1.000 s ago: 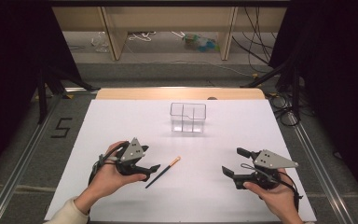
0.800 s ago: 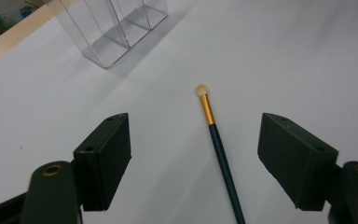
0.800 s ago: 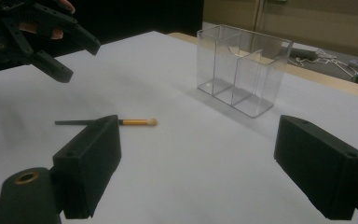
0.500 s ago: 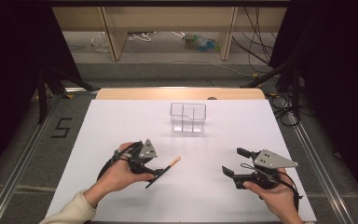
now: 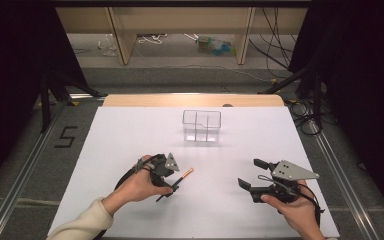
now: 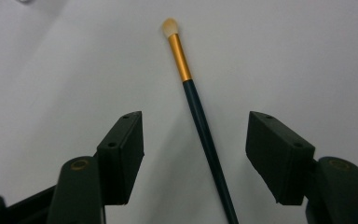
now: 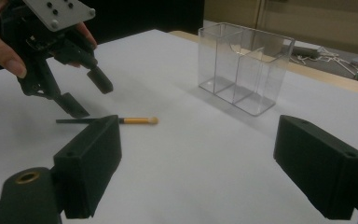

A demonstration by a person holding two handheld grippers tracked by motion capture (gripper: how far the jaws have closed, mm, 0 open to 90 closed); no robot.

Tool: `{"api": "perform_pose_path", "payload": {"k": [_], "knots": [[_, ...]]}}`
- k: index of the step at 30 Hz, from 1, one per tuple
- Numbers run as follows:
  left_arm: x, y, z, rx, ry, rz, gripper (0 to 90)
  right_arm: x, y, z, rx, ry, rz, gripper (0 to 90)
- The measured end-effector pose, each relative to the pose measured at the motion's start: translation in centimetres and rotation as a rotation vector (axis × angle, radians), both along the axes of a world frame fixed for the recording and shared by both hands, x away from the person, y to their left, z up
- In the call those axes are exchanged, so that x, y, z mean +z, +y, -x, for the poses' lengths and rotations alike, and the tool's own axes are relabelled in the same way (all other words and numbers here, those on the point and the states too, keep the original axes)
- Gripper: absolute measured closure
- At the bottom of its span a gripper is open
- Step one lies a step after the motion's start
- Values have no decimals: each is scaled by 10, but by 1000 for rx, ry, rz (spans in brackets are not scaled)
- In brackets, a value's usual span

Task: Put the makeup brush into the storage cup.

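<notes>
A thin brush [image 5: 182, 177] with a dark handle, gold ferrule and pale tip lies flat on the white table [image 5: 130, 135]. My left gripper [image 5: 171, 187] is tipped down over its handle end, open. In the left gripper view the brush handle [image 6: 193, 100] runs between the two spread jaws of the left gripper [image 6: 198, 135], and neither pad touches it. My right gripper [image 5: 250, 173] is held open and empty near the front right. From the right gripper view, the brush [image 7: 135, 120] lies beyond its jaws, under the left gripper [image 7: 86, 91].
A clear plastic box with two compartments [image 5: 201, 126] stands upright and empty toward the back middle of the table, also visible in the right gripper view as the clear box [image 7: 244, 65]. A wooden strip [image 5: 190, 100] borders the far edge. Cables lie on the floor behind.
My left gripper has moved right and tilted down until its open jaws straddle the brush handle. The brush and the right gripper have stayed where they were.
</notes>
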State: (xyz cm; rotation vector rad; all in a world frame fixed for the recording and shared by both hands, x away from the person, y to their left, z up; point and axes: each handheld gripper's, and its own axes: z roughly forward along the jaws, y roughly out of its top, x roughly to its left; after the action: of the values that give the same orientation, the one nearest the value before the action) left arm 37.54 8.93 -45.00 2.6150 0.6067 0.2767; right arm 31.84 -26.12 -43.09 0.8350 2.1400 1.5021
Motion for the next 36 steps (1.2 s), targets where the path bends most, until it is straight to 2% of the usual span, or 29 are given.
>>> {"api": "perform_pose_path", "payload": {"k": [2,3,8,9,10,12,13,17,18,20,22,30,31,32,33,34,36], "knots": [[-2,-3,-2,8,21,-14,391,0,0,0,0,1,0,162],[-4,-5,-4,30,43,-20,395,-1,0,0,2,2,-1,163],[-6,-7,-7,39,79,-33,415,-2,1,-1,6,-7,-11,163],[-6,-7,-8,37,86,-33,418,-2,2,0,10,23,-18,164],[-7,-7,-9,36,95,-46,422,-2,2,0,10,23,-18,165],[-8,-8,-9,48,96,-42,437,-1,0,0,0,7,16,168],[-8,-8,-10,38,99,-57,443,-1,0,0,1,9,18,168],[-9,-10,-11,42,107,-56,464,-1,0,0,0,8,19,169],[-9,-11,-13,24,106,-78,467,-1,1,0,-3,6,17,169],[-10,-13,-12,34,113,-67,476,-1,1,-1,-2,7,16,169],[-10,-16,-14,25,118,-85,487,-1,0,0,1,10,18,169],[-13,-17,-14,33,154,-78,569,-2,1,-1,2,5,15,169],[-13,-17,-15,34,158,-78,578,-3,2,0,7,26,-3,170],[-12,-17,-16,25,164,-95,584,-3,2,0,5,23,1,171],[-12,-18,-16,35,170,-91,595,-2,1,-1,-2,0,18,172],[-12,-19,-16,44,175,-83,607,-2,1,-1,-4,-1,26,172],[-11,-20,-17,34,183,-114,626,-2,1,-1,-4,1,26,172]]}}
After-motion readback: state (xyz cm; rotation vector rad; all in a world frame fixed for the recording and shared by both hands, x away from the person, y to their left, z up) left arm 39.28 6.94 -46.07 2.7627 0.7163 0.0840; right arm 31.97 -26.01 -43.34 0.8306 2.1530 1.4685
